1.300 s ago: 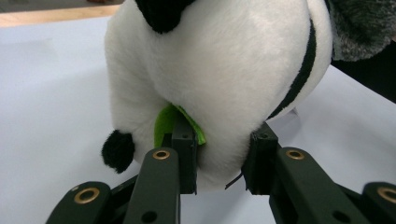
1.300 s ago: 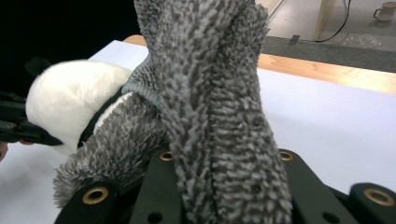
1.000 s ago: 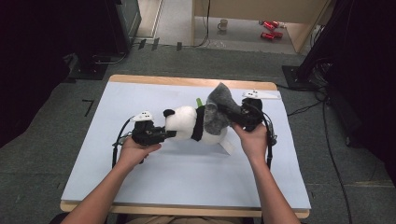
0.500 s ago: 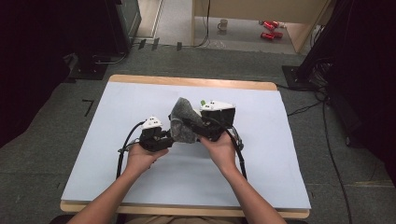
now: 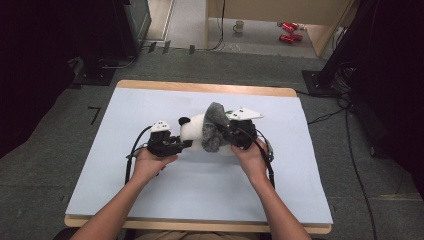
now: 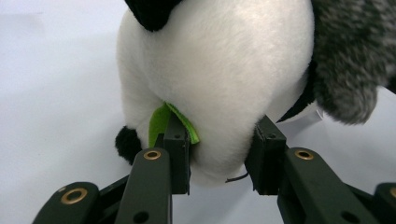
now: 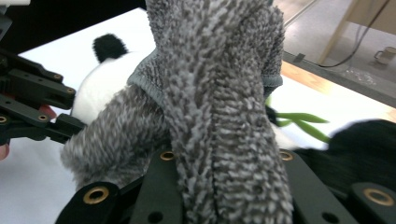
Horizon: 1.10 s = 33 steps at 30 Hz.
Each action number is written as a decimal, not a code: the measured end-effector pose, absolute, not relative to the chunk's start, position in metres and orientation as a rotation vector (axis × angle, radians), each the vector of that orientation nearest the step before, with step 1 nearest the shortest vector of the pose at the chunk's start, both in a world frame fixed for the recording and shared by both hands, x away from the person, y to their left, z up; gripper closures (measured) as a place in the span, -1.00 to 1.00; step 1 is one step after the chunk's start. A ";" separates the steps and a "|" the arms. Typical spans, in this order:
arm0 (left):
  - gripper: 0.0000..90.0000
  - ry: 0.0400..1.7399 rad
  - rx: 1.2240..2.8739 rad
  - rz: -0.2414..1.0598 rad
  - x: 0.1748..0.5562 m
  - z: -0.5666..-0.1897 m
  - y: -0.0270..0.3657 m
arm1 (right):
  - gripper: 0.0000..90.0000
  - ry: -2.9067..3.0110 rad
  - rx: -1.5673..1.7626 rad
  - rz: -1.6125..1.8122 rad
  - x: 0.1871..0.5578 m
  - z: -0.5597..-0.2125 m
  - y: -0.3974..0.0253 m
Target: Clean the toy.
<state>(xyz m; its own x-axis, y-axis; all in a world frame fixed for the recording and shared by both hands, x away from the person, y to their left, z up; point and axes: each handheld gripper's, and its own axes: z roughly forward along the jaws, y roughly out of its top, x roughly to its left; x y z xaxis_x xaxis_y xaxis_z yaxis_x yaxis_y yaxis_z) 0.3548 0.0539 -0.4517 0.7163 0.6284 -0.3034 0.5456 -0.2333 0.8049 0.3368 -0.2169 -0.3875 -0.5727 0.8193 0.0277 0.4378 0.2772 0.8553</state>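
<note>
High view: one table (image 5: 150, 210), covered by a pale blue-white sheet, carries everything else. At its middle lies one plush panda (image 5: 195, 131), white-bodied with black ears and limbs, lying on its side between the two hands. One grey shaggy cloth (image 5: 214, 127), speckled dark and light like a microfibre mitt, is draped over the panda's right part and stands up a little above it. Two grippers flank the toy. The left gripper (image 5: 176, 145) meets the panda from the left; in the left gripper view its jaws are spread partway and press into the soft white body (image 6: 219, 79) from both sides, squeezing a fold of it, with a small green felt leaf (image 6: 161, 122) caught at the left jaw's tip. The right gripper (image 5: 227, 136) comes in from the right; in the right gripper view a thick hanging fold of the grey cloth (image 7: 219, 121) runs down between its two black jaws, which sit close on either side of it, pinching it. One black ear (image 7: 109, 46) shows beyond the cloth there.
</note>
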 end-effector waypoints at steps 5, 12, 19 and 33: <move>0.44 0.906 1.907 0.082 0.361 -0.452 0.055 | 0.67 2.064 1.199 1.253 0.337 -0.384 -0.240; 0.43 0.930 1.901 0.056 0.367 -0.454 0.059 | 0.80 1.985 1.377 1.211 0.341 -0.381 -0.286; 0.42 0.947 1.876 0.052 0.368 -0.457 0.061 | 0.79 1.917 1.458 1.280 0.340 -0.376 -0.315; 0.33 0.944 1.861 0.087 0.362 -0.459 0.060 | 0.79 2.143 1.183 1.594 0.325 -0.344 -0.226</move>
<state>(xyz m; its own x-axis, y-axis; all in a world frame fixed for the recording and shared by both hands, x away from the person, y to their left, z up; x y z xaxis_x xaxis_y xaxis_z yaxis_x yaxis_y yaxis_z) 0.3616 0.0597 -0.4593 0.6921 0.6383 -0.3370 0.5656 -0.1895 0.8026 0.3249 -0.2257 -0.3442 -0.6516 0.7064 0.2763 0.4678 0.0875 0.8795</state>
